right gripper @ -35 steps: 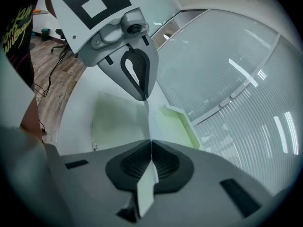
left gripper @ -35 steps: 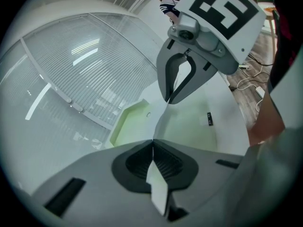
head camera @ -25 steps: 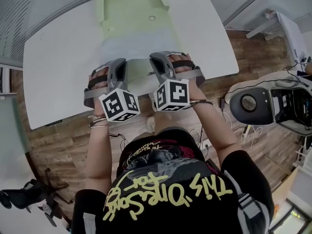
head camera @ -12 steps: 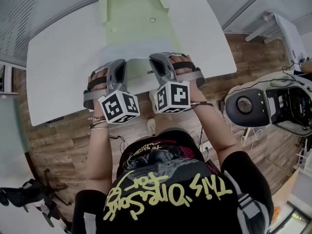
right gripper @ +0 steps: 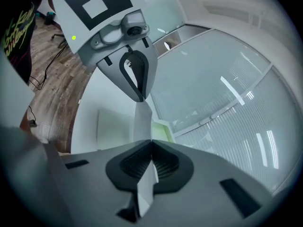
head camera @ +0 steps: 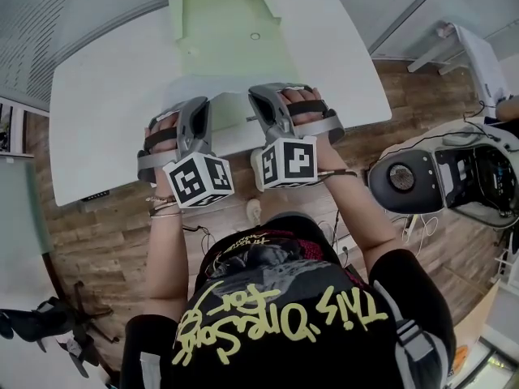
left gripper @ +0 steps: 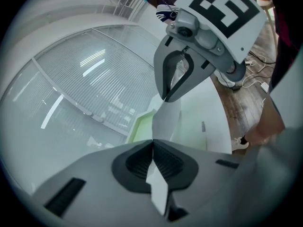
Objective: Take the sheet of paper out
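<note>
Left claw (left gripper: 152, 148) closed, pads pinching the near edge of the sheet of paper (left gripper: 165, 122). Right claw (right gripper: 151, 148) likewise clamped on the same edge, just beside it at 3 o'clock. Sheet ran from both claws toward 12 o'clock, where the green folder (head camera: 227, 23) lay on the white tabletop (head camera: 105, 112). Two-point hold judged to keep the thin sheet flat and untorn during withdrawal. Whether its far edge had cleared the folder could not be told.

Tabletop (head camera: 97, 128) smooth matt wht; floor (head camera: 105, 233) wood planks; folder (head camera: 231, 23) grn plastic; sheet (left gripper: 166, 122) thin matt paper.
</note>
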`<state>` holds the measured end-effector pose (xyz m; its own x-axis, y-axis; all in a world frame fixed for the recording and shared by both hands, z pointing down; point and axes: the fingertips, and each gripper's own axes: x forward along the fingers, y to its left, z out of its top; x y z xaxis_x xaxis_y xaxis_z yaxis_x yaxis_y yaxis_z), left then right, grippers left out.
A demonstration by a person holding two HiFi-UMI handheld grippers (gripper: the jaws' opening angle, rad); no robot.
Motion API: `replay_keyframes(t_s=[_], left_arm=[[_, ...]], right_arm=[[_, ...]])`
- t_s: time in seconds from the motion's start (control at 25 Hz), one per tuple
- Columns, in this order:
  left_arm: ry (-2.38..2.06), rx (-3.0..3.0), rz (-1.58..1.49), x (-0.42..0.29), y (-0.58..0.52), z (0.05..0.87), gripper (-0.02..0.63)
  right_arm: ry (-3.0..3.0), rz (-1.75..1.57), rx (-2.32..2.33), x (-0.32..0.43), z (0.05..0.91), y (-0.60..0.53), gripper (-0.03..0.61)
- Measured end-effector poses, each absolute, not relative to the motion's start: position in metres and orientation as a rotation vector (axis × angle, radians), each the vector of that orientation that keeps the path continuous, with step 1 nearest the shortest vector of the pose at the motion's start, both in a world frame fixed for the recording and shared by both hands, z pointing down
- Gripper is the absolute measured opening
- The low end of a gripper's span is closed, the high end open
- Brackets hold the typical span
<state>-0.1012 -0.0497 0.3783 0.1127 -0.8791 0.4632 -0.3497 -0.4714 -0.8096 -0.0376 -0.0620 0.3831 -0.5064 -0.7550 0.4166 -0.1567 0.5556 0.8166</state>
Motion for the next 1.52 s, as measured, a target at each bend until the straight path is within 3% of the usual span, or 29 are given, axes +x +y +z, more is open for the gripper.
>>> replay_keyframes(t_s=[0.8,1.52], left_arm=[[1.277,-1.764,-1.230,-0.095,-0.040,0.303,0.008],[1.310,-1.744,-1.204,-0.092,-0.041,0.289,0.008]], right_arm=[[-1.968,-1.129,0.816,-0.032,0.306,-0.051,0.009],[-1.970,-1.196,0.821,-0.028,0.288,-0.049,0.008]])
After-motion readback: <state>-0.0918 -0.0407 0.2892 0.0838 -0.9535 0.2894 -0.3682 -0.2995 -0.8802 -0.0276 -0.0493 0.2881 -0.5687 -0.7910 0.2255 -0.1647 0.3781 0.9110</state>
